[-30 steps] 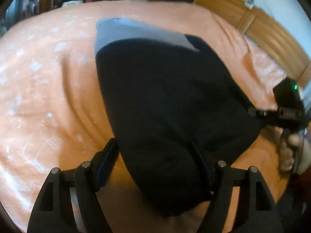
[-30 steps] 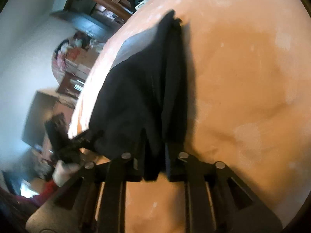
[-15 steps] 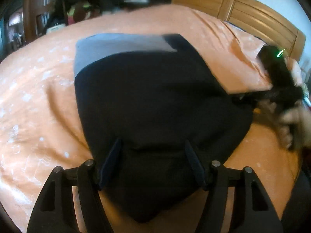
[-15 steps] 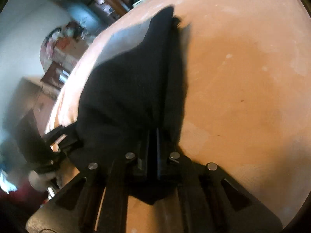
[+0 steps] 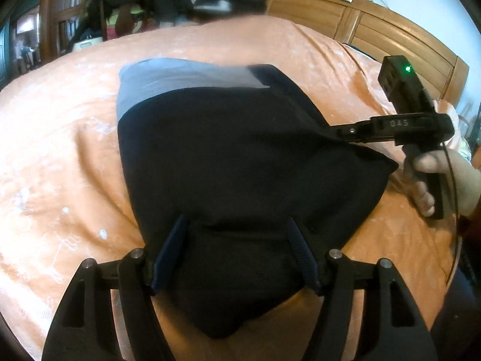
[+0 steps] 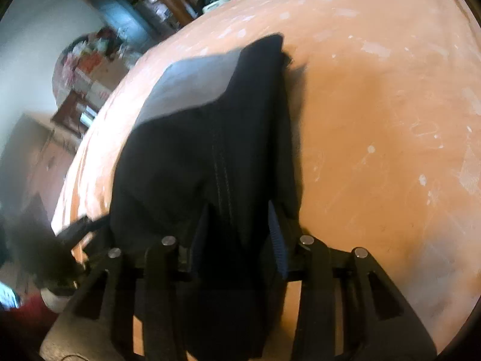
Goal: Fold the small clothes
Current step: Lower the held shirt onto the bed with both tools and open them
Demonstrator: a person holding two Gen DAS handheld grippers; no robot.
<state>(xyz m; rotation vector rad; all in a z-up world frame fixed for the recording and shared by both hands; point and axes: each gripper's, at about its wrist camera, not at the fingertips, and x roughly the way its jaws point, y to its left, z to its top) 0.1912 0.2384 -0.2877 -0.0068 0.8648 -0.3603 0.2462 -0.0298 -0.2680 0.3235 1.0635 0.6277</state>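
Straddling black shorts (image 5: pixel 228 162) on orange bedsheet (image 5: pixel 60 156): left tongs (image 5: pixel 237 231), right tongs (image 6: pixel 237 210) both spread wide; "OAS" lettering on right tongs.

1 black garment (image 5: pixel 228 162) with grey band, 1 orange bed (image 5: pixel 54 156), 2 hand-held grippers: left hand-held gripper (image 5: pixel 237 252), right hand-held gripper (image 6: pixel 237 234), 1 wooden headboard (image 5: pixel 375 33).

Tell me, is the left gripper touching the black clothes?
Cannot tell. In the left wrist view the left gripper stands open with the black garment between its fingers, but no pad visibly presses it.
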